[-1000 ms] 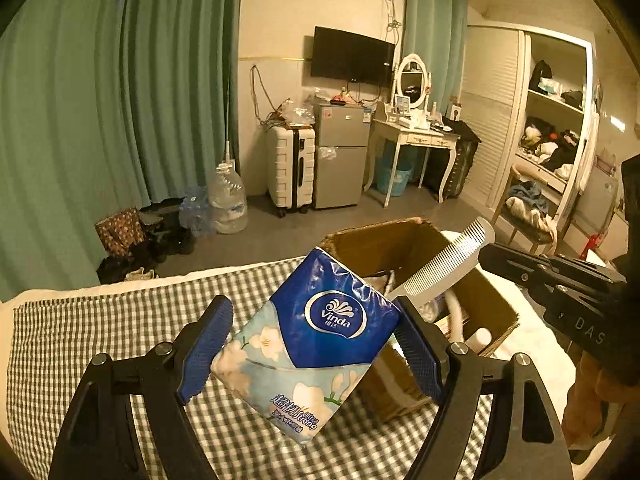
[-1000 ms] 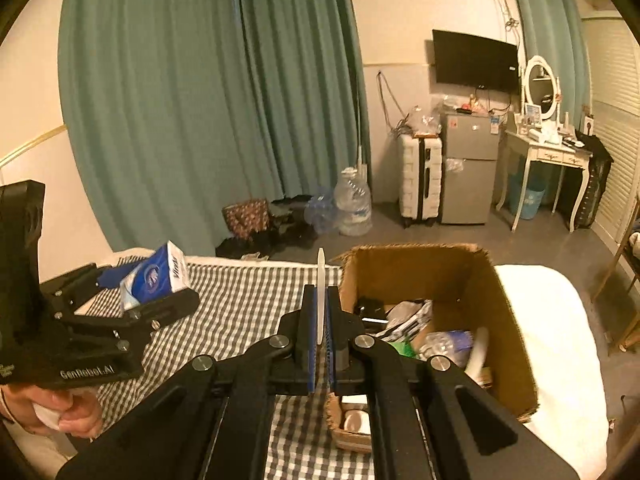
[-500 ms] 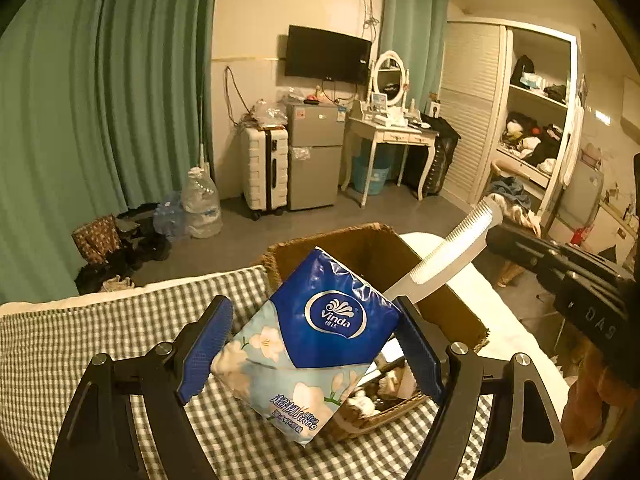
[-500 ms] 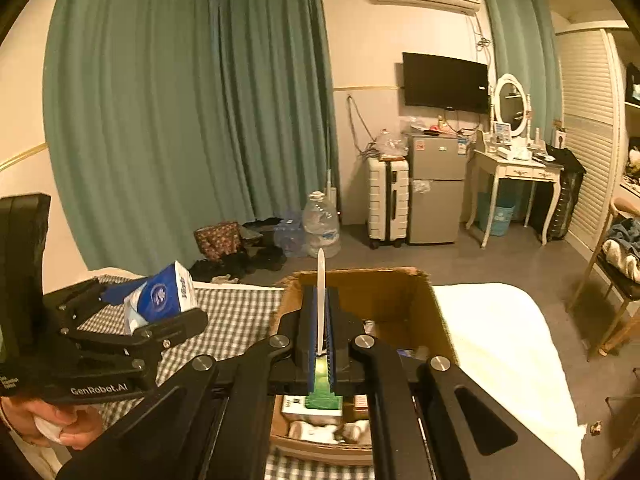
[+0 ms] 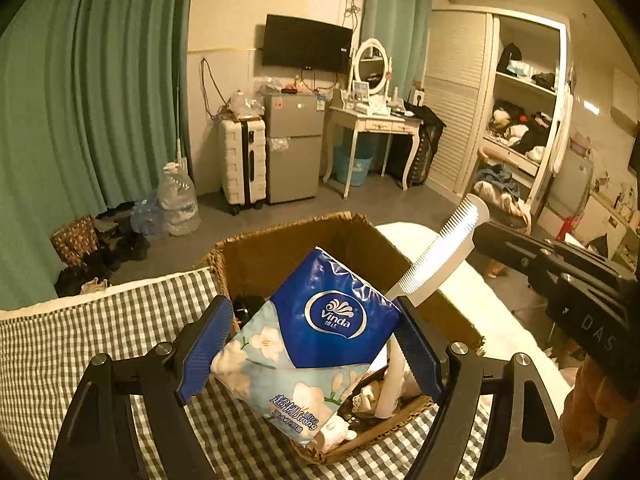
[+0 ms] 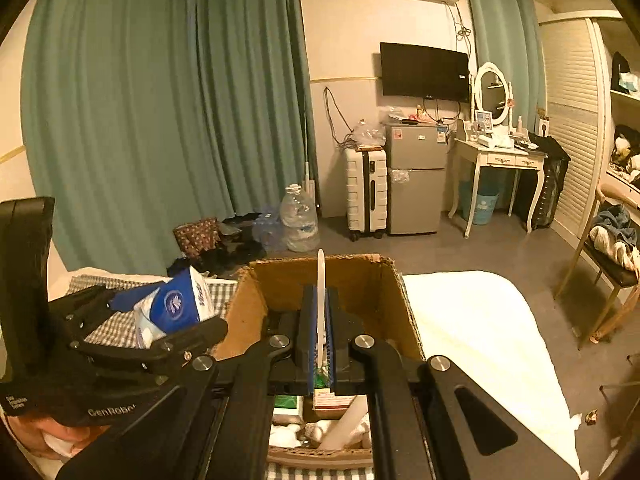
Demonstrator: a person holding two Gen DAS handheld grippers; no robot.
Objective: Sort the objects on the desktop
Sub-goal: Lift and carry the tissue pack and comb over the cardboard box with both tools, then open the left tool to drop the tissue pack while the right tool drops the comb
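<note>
A home bedroom: wardrobe (image 5: 520,120), dressing table (image 5: 376,120), small fridge (image 5: 294,148), suitcase (image 5: 243,164).

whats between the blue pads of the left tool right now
A blue Vinda tissue pack, clamped between the pads; clearest in the left wrist view.

Both tools (image 5: 312,354) nearer, apparently over box (image 5: 280,248)

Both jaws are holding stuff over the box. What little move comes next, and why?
Probably lower the left gripper slightly and open its jaws: the blue floral tissue pack already hangs above the open brown cardboard box, which holds other sorted items. The right gripper, shut on the white plastic comb, could follow.
</note>
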